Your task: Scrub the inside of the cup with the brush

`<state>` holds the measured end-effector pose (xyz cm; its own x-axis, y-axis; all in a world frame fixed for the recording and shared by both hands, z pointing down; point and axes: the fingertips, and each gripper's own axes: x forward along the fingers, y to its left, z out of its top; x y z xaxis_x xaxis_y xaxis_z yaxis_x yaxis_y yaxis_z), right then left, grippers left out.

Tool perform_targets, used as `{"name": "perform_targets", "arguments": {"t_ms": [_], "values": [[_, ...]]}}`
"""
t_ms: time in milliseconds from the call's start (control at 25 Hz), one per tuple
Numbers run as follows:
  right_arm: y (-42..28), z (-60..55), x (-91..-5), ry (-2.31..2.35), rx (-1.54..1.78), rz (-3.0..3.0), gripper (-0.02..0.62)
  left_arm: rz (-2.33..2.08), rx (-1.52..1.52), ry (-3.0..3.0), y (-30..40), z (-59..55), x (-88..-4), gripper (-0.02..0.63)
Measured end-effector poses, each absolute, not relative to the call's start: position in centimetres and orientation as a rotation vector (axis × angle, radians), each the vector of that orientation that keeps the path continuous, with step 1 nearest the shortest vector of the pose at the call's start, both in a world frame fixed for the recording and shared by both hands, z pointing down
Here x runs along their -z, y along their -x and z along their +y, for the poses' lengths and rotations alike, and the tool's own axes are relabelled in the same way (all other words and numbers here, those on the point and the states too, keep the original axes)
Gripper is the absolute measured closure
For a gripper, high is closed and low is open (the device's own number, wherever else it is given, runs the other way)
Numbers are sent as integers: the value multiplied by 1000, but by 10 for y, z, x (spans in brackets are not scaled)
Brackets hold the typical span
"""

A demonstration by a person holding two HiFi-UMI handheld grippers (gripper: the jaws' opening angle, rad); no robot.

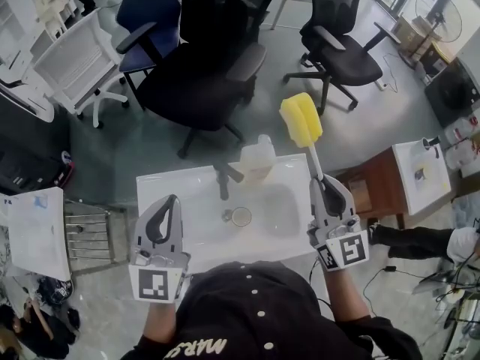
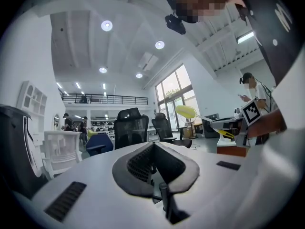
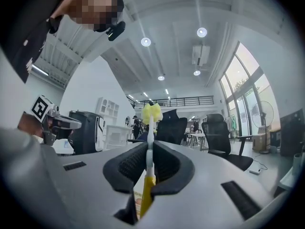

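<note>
The white, glossy worktop (image 1: 169, 193) has a smooth moulded basin with a dark tap at its far edge. Both grippers are raised level above its near edge. The left gripper (image 1: 169, 205) is closed on nothing. The right gripper (image 1: 325, 182) is clamped on the thin white stem of the brush (image 1: 301, 120), whose soft yellow sponge head stands in the air. What looks like the cup (image 1: 257, 158), pale and translucent, stands on the far rim beside the tap, untouched. Scrubbing appears not yet begun: the cup needs holding and the sponge must go inside.
</note>
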<state>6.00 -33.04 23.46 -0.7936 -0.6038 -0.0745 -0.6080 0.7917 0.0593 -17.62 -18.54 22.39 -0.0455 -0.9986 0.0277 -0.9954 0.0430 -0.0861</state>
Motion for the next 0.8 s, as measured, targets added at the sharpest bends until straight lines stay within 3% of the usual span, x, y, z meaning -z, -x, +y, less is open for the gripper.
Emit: {"name": "perform_targets", "arguments": {"t_ms": [800], "values": [[-57, -334, -226, 1005, -187, 2912, 552, 2250, 181, 2192, 169, -200, -240, 580]]}}
